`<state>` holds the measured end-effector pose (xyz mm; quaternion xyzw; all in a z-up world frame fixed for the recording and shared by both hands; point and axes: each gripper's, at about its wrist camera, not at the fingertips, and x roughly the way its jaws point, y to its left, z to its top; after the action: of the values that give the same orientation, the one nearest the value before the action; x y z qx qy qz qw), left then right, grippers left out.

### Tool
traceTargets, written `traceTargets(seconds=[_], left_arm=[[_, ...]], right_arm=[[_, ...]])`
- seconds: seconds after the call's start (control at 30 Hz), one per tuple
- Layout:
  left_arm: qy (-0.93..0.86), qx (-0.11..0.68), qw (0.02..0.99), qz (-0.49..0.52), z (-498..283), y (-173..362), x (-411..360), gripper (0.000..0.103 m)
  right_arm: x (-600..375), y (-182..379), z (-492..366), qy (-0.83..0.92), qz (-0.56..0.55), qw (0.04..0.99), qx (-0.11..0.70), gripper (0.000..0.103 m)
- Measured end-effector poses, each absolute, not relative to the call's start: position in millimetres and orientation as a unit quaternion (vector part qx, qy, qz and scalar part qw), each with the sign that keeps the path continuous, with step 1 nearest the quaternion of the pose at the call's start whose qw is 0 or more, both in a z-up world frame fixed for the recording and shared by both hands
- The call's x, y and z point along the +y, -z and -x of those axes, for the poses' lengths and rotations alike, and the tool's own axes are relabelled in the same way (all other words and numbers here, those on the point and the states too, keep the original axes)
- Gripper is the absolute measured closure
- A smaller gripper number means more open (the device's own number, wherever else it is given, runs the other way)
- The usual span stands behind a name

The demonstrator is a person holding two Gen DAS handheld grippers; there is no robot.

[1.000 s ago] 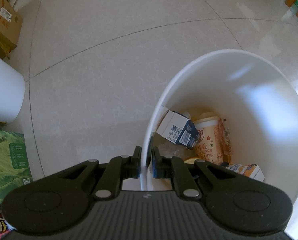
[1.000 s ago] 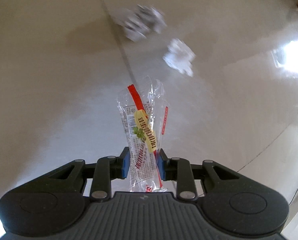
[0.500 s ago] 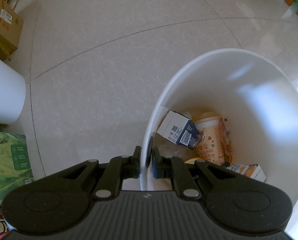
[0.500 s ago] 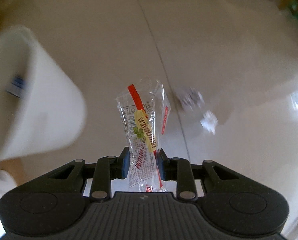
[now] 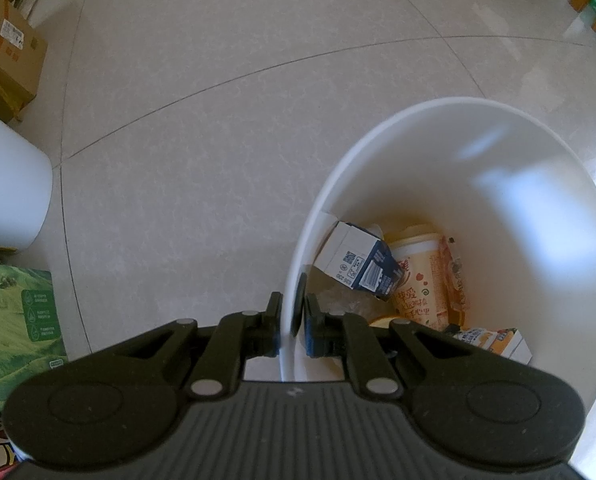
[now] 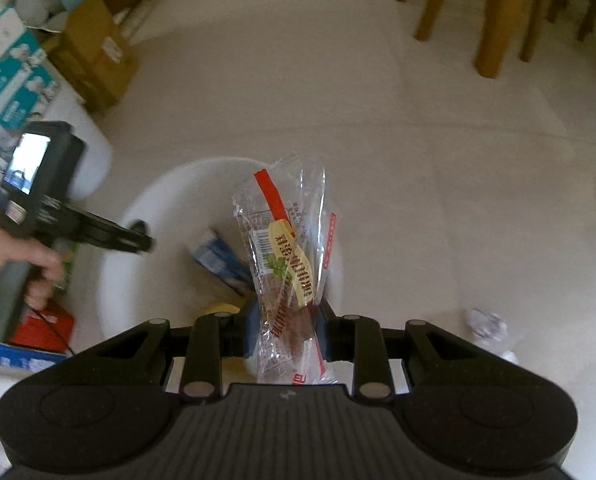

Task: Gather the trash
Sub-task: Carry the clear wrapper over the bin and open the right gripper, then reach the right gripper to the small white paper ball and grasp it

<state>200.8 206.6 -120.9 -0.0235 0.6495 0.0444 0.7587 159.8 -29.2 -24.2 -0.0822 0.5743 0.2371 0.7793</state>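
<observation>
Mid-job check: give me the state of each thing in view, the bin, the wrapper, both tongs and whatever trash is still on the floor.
White bin: upright, open, partly filled.
Left tongs: shut on the bin's rim.
Right tongs: shut on the snack wrapper, above the bin.
Snack wrapper: crinkled, sticking out past the tips.
Milk carton: tipped on its side in the bin.
Paper cup: lying in the bin.
Crumpled paper: on the floor, uncollected.

Bin (image 5: pixel 538 216): you are seeing smooth white plastic.
Wrapper (image 6: pixel 285 264): you are viewing clear, glossy, crinkled film.
Floor (image 5: pixel 217 60): you are facing polished tile.
Boxes (image 5: pixel 5 52): matt cardboard is showing.
</observation>
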Motion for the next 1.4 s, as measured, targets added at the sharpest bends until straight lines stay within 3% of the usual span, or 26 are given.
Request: traceTargets(seconds=[0.13, 0.2, 0.8, 1.03, 1.4], left_arm=[[-0.044, 0.65, 0.758, 0.026, -201, 121, 208, 0.095], [-0.044, 0.65, 0.759, 0.025, -200, 121, 208, 0.095], [-0.045, 0.65, 0.758, 0.027, -200, 120, 207, 0.095], [-0.047, 0.65, 0.758, 0.028, -200, 120, 208, 0.095], [-0.048, 0.649, 0.759, 0.026, -200, 120, 207, 0.094]], right_arm=[[-4, 32, -158, -0.258, 0.075, 0.777, 0.569, 0.066], [3, 37, -159, -0.268, 0.078, 0.773, 0.57, 0.047], [-62, 19, -165, -0.217, 0.055, 0.831, 0.51, 0.01], [-140, 54, -178, -0.138, 0.075, 0.86, 0.486, 0.008], [-254, 180, -212, 0.001, 0.013, 0.805, 0.593, 0.008]])
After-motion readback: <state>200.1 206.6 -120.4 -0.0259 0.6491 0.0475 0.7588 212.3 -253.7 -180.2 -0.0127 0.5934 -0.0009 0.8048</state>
